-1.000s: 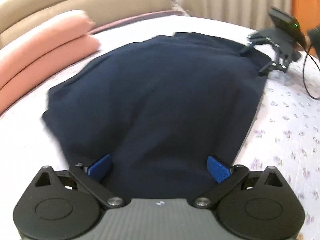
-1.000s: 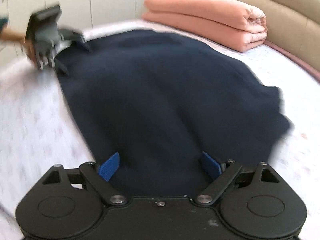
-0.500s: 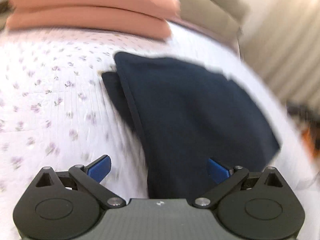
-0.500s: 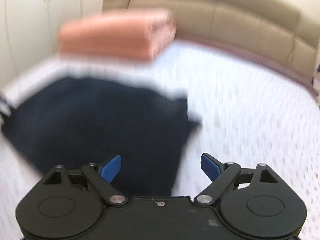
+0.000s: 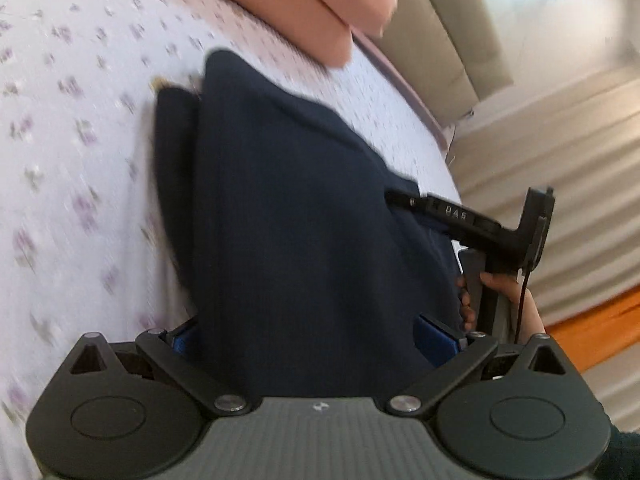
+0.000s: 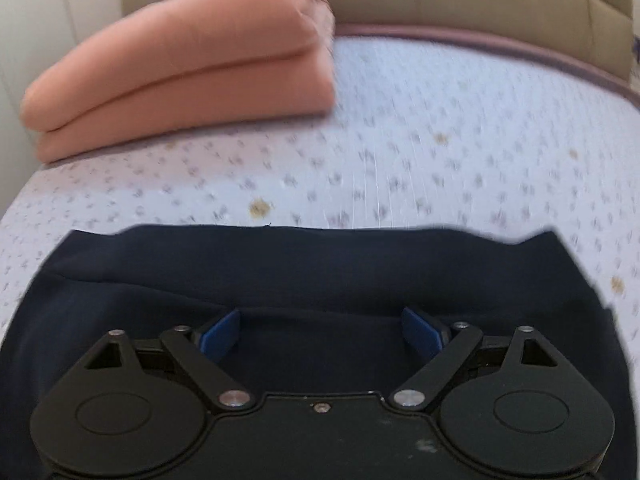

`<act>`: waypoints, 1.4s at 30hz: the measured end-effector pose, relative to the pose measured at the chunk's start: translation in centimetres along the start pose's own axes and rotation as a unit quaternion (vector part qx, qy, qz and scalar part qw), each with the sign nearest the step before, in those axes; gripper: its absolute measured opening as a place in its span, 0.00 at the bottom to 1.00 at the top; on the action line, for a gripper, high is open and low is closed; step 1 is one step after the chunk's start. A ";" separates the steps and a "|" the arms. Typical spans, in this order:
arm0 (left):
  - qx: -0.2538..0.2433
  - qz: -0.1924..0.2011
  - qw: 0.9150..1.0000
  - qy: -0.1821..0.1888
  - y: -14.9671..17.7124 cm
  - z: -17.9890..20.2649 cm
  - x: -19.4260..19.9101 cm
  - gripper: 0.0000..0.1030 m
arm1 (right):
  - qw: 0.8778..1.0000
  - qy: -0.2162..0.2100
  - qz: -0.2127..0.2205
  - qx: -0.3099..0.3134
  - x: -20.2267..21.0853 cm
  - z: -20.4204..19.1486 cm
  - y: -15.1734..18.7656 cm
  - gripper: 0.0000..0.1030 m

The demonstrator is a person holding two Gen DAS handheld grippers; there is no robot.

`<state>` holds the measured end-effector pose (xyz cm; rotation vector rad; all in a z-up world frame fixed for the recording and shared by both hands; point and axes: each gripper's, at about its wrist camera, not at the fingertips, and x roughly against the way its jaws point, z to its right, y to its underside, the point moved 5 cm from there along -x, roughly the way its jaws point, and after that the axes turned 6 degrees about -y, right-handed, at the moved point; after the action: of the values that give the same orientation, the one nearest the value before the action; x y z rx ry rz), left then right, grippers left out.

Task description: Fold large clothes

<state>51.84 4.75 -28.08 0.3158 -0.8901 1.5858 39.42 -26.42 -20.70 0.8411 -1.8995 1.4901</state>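
- Both jaws are standing wide, gripping nothing: left gripper, right gripper hovering over the folded navy garment (lower frame).
- Next, I judge: closing on an edge for another fold.

Bed: surface covered by a pale sheet with a small purple floral print; a few small brownish spots show on it ahead of the right hand-held gripper.

Lying directly on the bed:
- Dark navy garment, spread flat just ahead of and beneath the right hand-held gripper, its far edge running straight across; in the left wrist view it stretches forward from the left hand-held gripper.
- Folded salmon-pink blanket, in two thick layers, well beyond the garment, forward-left of the right hand-held gripper.
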 end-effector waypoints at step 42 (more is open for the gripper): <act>0.032 0.049 0.995 0.085 -3.2 18.7 -6.1 0.39 | 0.990 -0.041 0.054 0.127 13.4 -0.7 21.8 0.99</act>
<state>51.06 -12.72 -18.43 0.1811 -0.7341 1.7075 14.16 -23.50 -23.73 0.9378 -1.8649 1.8165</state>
